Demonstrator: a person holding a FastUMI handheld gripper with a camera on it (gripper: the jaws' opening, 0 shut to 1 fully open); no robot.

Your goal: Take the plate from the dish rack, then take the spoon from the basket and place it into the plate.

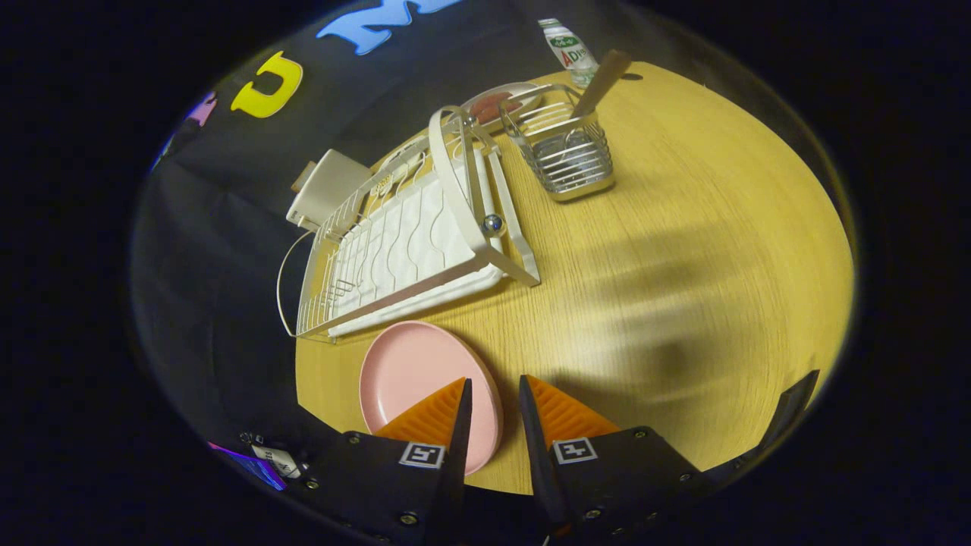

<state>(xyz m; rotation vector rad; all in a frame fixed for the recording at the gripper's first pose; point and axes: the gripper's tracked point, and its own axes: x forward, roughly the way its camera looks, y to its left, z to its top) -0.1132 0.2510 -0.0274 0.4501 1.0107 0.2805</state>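
A pink plate (413, 371) lies flat on the wooden table (683, 250), just in front of the white dish rack (410, 235). My gripper (494, 381) hovers over the plate's right edge, open by a narrow gap. The left finger covers part of the plate and the rim runs through the gap, with bare table between the rim and the right finger. Beyond the rack stands a wire basket (569, 155). A spoon (601, 82) leans in it, with its wooden handle sticking up to the right and its bowl hidden inside.
A white dish with something red (497, 102) sits behind the rack and basket. A small bottle (569, 49) stands at the table's far edge. A white box (326, 189) rests beside the rack's far left side. Open tabletop stretches right of the fingers.
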